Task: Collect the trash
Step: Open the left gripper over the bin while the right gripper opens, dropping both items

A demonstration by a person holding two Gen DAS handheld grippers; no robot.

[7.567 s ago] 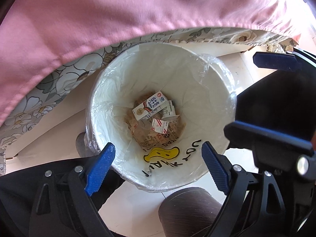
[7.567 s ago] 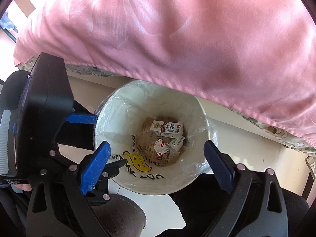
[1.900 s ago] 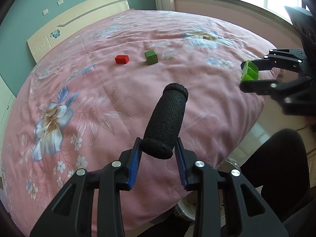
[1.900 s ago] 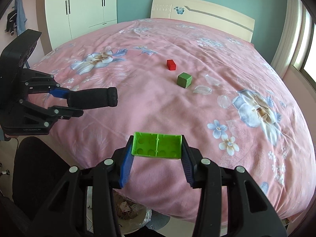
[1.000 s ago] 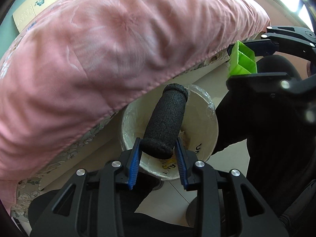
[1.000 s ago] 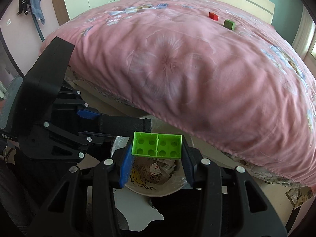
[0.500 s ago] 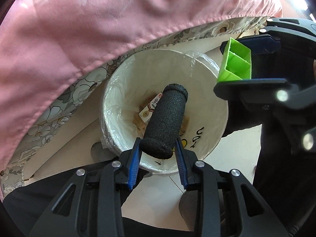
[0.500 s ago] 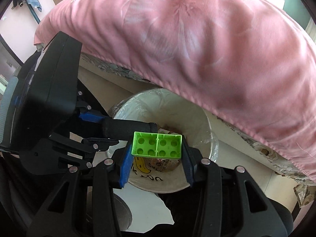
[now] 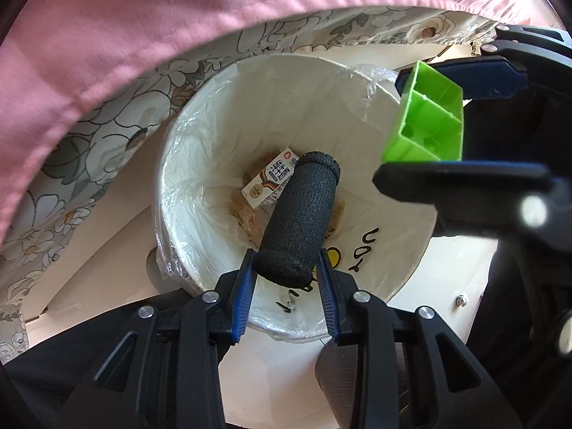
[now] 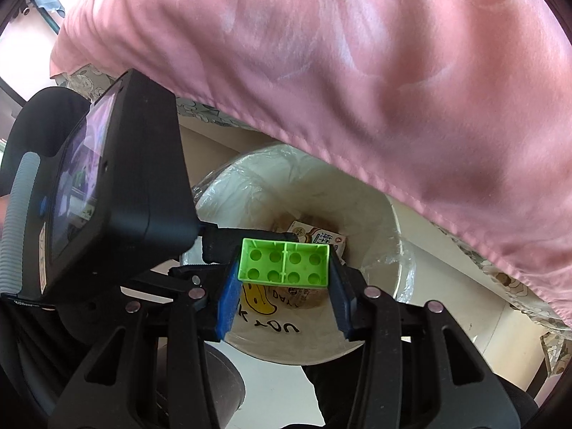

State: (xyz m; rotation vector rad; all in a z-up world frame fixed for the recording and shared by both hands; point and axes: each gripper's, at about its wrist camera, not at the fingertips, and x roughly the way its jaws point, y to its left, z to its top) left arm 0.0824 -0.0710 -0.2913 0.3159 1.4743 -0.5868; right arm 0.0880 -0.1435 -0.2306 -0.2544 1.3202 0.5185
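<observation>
Both of my grippers hang over the mouth of one white bin [image 9: 357, 82], which stands on the floor beside the bed under the edge of the pink bedspread [image 9: 143, 25]. My left gripper [image 9: 286, 275] has its fingers clenched on one black foam roll [image 9: 298, 214]. The roll's long axis runs forward along the fingers, so its free end points down into the bin, above the rubbish at the bottom. My right gripper [image 10: 282, 282] has its fingers clenched on the two short ends of one green plastic block [image 10: 285, 261]; the block's long axis lies crosswise between the fingers, its hollow underside with eight round holes turned toward the camera. In the left wrist view the block [image 9: 425, 125] sits over the bin's far right rim, whereas the roll is nearer the centre of the opening.

The bin lies directly below both held things, so letting go should drop each one in; the block, being closer to the rim, has less margin.

Count: one bin with a clear liner, one roll, one block, one milk carton [image 9: 270, 182] visible inside, lying on brown paper scraps too jumbled to count.
</observation>
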